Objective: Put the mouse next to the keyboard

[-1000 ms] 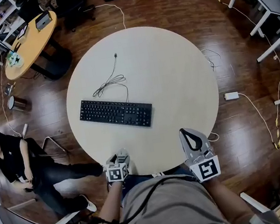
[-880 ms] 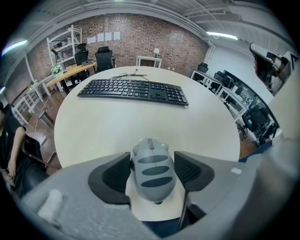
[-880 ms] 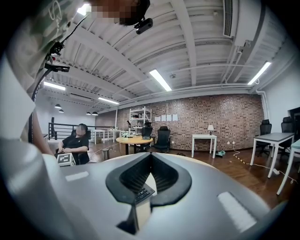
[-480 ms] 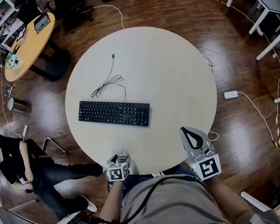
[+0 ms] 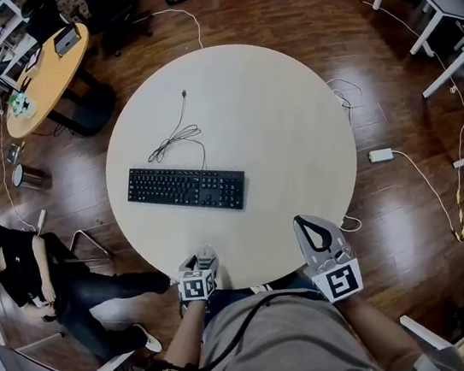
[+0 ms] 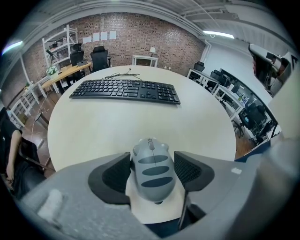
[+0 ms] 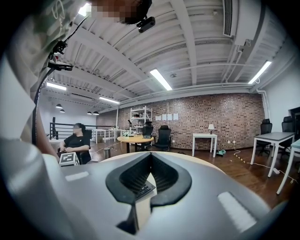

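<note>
The head view looks steeply down from high above on the whole round table (image 5: 290, 111), with the wearer's body at 6 o'clock of the picture. The camera on the left gripper (image 5: 201, 256) sits low at the table's rim near 7 o'clock. It faces level across the top, with the keyboard (image 5: 186, 188) close at 12 o'clock. The camera on the right gripper (image 5: 312, 227), near 5 o'clock, tilts up toward the brick wall (image 7: 211, 115) and the ceiling (image 7: 187, 51). All three views share the keyboard and the wooden table (image 5: 43, 75).
</note>
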A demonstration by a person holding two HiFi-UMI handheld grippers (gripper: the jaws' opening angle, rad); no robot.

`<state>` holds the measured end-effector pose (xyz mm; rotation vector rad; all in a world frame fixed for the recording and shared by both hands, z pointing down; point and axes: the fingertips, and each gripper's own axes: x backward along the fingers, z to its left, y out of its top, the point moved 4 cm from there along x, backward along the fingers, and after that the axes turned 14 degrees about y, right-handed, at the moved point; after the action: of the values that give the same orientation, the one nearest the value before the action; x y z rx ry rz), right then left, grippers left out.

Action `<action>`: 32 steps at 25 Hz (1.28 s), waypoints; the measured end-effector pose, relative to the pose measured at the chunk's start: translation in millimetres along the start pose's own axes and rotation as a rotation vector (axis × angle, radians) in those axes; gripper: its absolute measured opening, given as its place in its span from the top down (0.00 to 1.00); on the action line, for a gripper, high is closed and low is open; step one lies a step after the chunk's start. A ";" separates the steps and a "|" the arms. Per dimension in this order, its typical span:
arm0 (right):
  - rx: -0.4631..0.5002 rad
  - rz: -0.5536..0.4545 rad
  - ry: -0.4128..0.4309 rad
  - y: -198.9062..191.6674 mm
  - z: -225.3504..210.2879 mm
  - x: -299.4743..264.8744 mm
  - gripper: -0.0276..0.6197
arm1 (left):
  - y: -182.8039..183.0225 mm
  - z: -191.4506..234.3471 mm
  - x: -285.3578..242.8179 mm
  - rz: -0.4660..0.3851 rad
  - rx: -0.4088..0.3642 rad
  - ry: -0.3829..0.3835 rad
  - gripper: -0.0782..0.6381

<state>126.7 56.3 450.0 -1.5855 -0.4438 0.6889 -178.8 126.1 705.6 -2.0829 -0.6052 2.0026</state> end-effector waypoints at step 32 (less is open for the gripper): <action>-0.064 0.003 0.075 -19.5 23.5 7.3 0.95 | 15.4 -67.4 -2.1 0.036 -0.069 -0.047 0.47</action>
<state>118.8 81.4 467.2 -1.6669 -0.4116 0.6204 -109.8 121.1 705.9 -2.1060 -0.6591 2.0839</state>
